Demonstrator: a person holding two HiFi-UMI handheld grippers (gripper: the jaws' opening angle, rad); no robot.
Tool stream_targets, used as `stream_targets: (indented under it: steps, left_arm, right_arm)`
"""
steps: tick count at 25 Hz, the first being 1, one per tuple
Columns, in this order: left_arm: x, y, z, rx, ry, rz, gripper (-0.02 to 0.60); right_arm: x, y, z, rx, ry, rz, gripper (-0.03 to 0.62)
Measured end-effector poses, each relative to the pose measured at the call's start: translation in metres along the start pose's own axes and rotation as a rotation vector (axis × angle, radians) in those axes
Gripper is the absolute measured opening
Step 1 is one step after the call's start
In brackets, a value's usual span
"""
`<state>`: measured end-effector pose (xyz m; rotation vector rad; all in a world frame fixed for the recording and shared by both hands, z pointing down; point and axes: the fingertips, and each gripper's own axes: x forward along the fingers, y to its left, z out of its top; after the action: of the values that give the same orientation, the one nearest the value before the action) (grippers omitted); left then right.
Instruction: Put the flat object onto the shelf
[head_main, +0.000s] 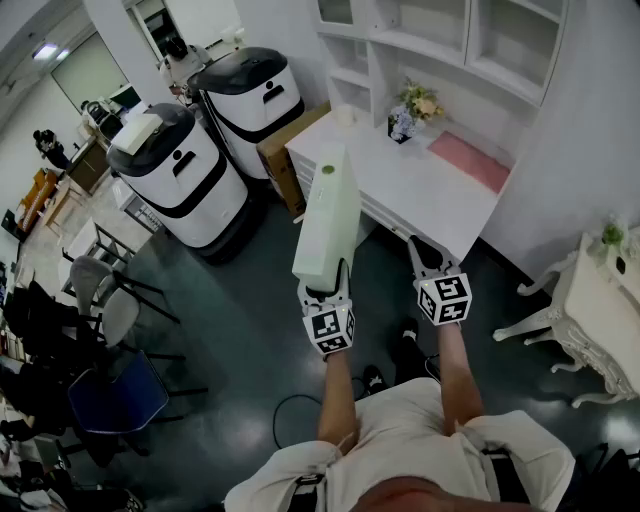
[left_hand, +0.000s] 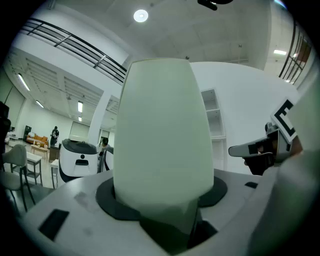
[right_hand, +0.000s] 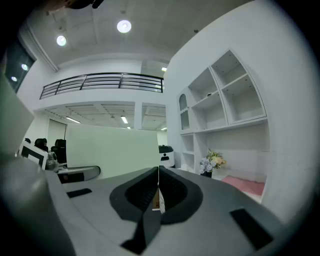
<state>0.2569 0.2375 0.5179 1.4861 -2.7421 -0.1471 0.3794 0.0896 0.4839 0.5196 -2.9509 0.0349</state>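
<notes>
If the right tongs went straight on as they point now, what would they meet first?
Likely the white desk: the right tongs aim at its near edge. The flat object in the left tongs sits just left of that line; depth is unclear.

Two tools (head_main: 327, 287) (head_main: 418, 250), one flat object (head_main: 327, 215)

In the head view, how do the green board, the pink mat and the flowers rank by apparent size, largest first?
1. green board: largest by far, but it is nearer the camera, so its true rank is unsure.
2. pink mat
3. flowers: smallest.
</notes>
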Motion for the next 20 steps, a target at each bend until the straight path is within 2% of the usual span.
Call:
stream_targets:
  steps: [8, 13, 20]
  left_arm:
    - [-0.002, 0.012, 0.01, 0.031, -0.061, -0.011, 0.264]
    - [0.004, 0.031, 0.007, 0.021, -0.065, 0.017, 0.265]
    - [0.037, 0.06, 0.006, -0.003, -0.043, 0.026, 0.265]
  right_arm:
    - [0.02, 0.005, -0.009, 0.001, 0.015, 0.02, 0.069]
    - [0.046, 0.02, -0.01, 0.016, 0.021, 0.085, 0.069]
    - [0.092, 0.021, -0.004, 0.072, 0.001, 0.108, 0.069]
